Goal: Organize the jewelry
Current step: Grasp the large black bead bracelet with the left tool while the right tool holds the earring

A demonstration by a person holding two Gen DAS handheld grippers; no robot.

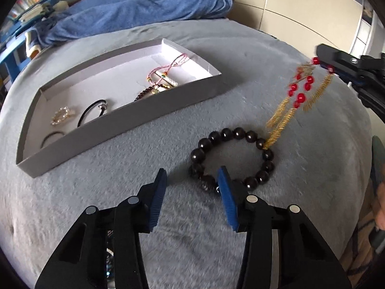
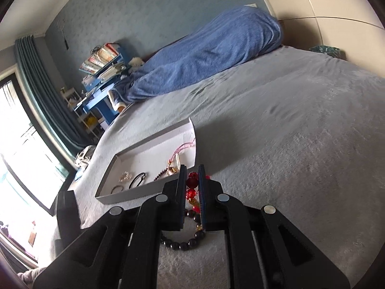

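A white tray [image 1: 134, 122] lies on the grey bed and holds several pieces of jewelry; it also shows in the right wrist view [image 2: 127, 196]. A dark beaded bracelet [image 1: 231, 134] lies on the bed just ahead of my left gripper [image 1: 192, 175], which is open and empty. My right gripper [image 2: 192, 175] is shut on a red bead and gold tassel ornament [image 2: 191, 182]. In the left wrist view the ornament [image 1: 296, 94] hangs from the right gripper [image 1: 324, 65], its tassels touching the bracelet. The bracelet [image 2: 182, 244] lies below the right gripper.
A blue blanket [image 1: 144, 7] is heaped at the far end of the bed [image 1: 96, 204]. A blue bookshelf [image 2: 103, 72] stands beside the bed, near a window with dark curtains [image 2: 48, 91]. A person's hand [image 1: 380, 204] shows at the right edge.
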